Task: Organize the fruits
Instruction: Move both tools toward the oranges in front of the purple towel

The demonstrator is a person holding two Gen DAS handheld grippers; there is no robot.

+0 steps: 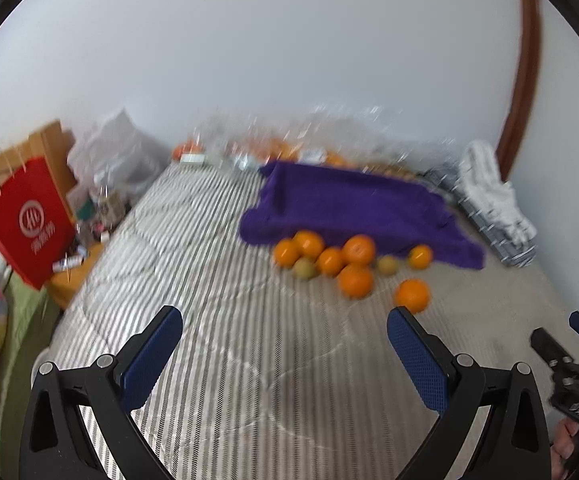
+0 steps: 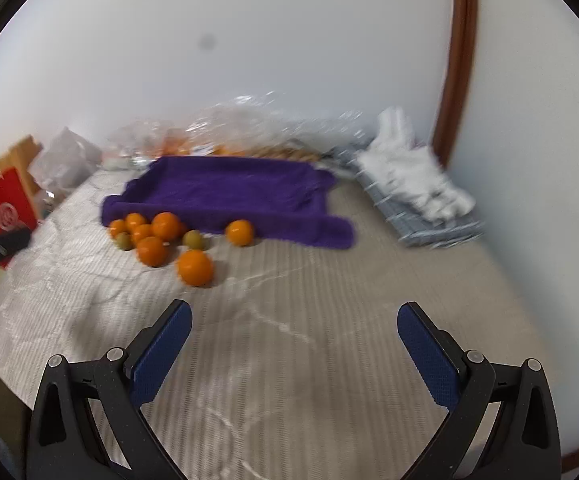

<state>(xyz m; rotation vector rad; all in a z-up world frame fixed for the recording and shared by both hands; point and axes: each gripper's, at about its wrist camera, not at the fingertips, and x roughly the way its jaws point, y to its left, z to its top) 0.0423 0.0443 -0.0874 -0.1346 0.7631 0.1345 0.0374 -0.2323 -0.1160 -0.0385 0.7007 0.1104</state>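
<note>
Both hand-held grippers are empty, their jaws spread wide apart above the bed [image 2: 329,360]. The fruit lies ahead of both, clustered against the near edge of the purple cloth [image 2: 229,196]. The nearest orange [image 1: 412,295] sits just beyond the left hand-held gripper [image 1: 285,332], ahead and off its right finger; from the right hand-held gripper [image 2: 294,326] the same orange [image 2: 194,267] lies ahead and to the left, farther off. Being round, it has no long axis, so any approach angle should do. The left looks nearer.
</note>
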